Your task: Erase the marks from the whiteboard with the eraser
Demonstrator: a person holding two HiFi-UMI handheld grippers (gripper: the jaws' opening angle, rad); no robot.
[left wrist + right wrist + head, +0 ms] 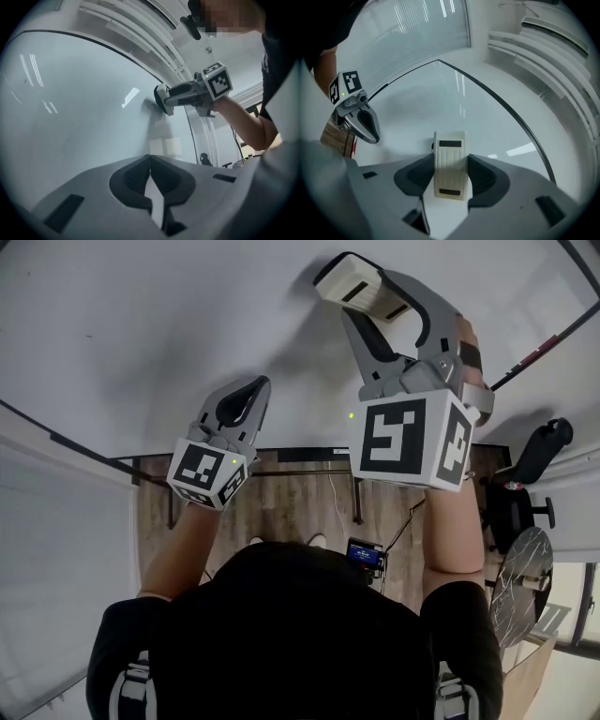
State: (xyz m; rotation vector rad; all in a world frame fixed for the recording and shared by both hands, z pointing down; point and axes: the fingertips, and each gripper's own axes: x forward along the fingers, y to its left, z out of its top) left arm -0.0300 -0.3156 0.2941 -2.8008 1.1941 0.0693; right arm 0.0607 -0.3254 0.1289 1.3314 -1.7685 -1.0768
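The whiteboard (141, 315) fills the upper part of the head view. A cream eraser (359, 285) is held flat against it, and my right gripper (375, 310) is shut on that eraser. In the right gripper view the eraser (450, 164) sits upright between the dark pads, touching the board (440, 93). My left gripper (249, 397) hangs lower left of it, shut on nothing, its tips close to the board. The left gripper view shows its own jaws (150, 158) meeting, and the eraser (164, 99) pressed on the board (70, 117). I can make out no clear marks near the eraser.
The board's dark frame edge (56, 439) runs along its lower left. Below it lies a wooden floor (291, 502) with cables. An office chair (525, 479) and a round metal object (520, 582) stand at the right. A person's dark shirt (291, 634) fills the bottom.
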